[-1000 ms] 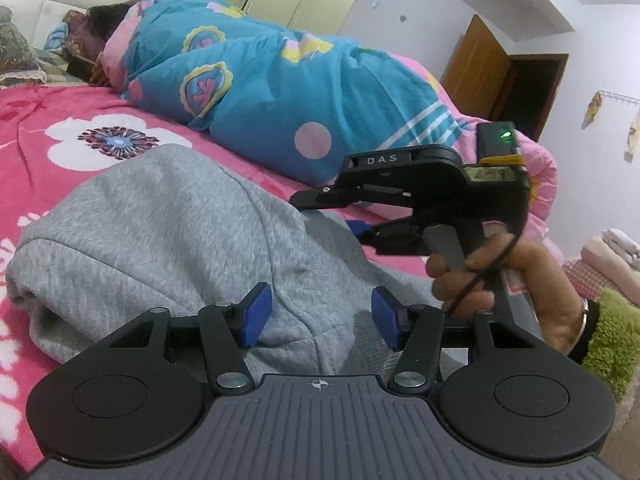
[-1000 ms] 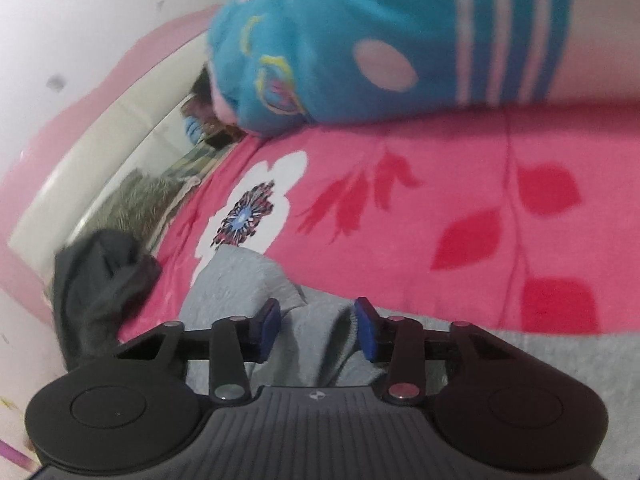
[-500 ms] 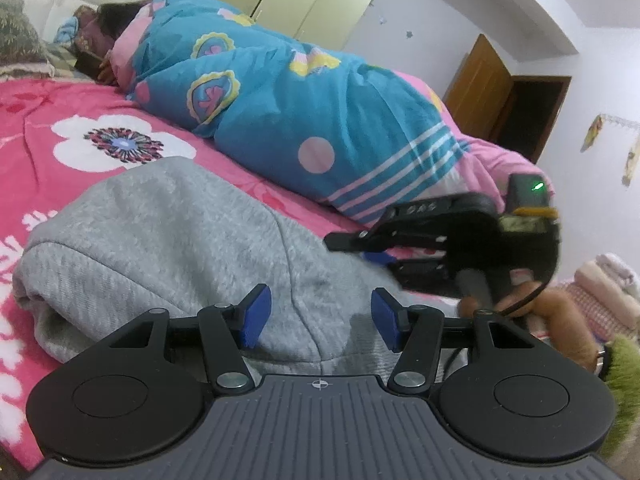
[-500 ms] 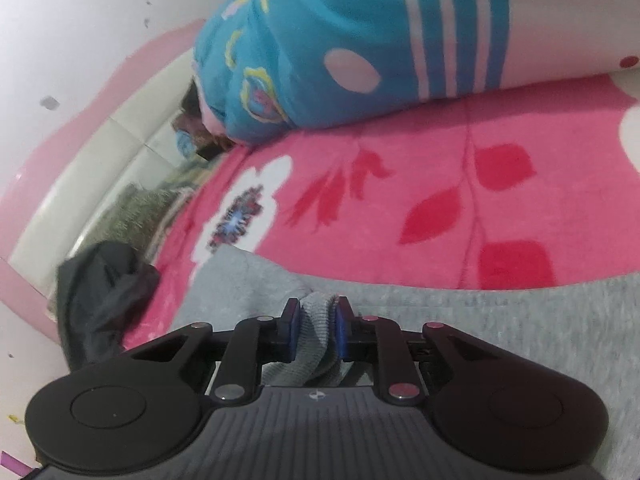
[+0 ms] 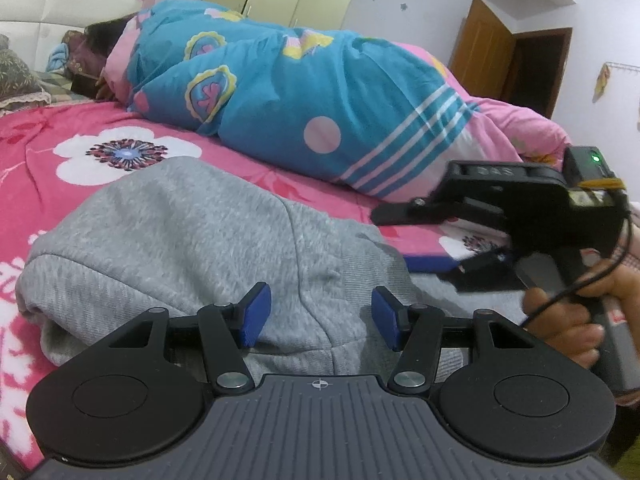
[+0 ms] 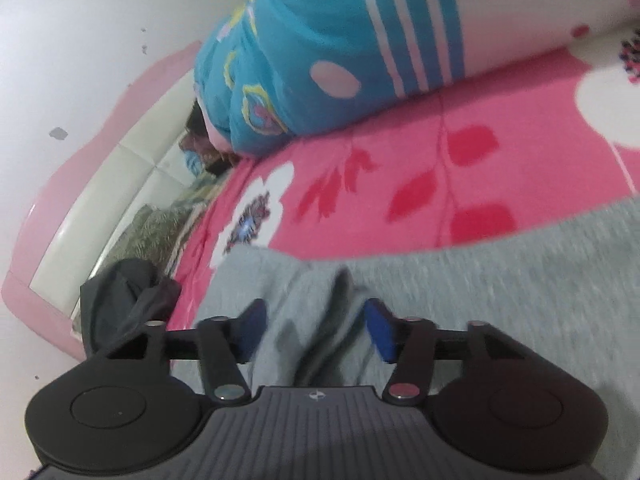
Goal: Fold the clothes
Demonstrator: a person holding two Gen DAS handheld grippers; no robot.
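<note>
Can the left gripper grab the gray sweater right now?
Probably yes. The left gripper is open, and the gray sweater lies right in front of its fingers on the pink bedspread. Nothing sits between them; the right gripper is off to the side.

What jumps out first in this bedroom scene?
A grey sweatshirt lies rumpled on the pink flowered bedspread, nearest the cameras. Behind it a person lies under a bright blue patterned quilt. Both black tongs, left and right, are open over the grey cloth.
</note>
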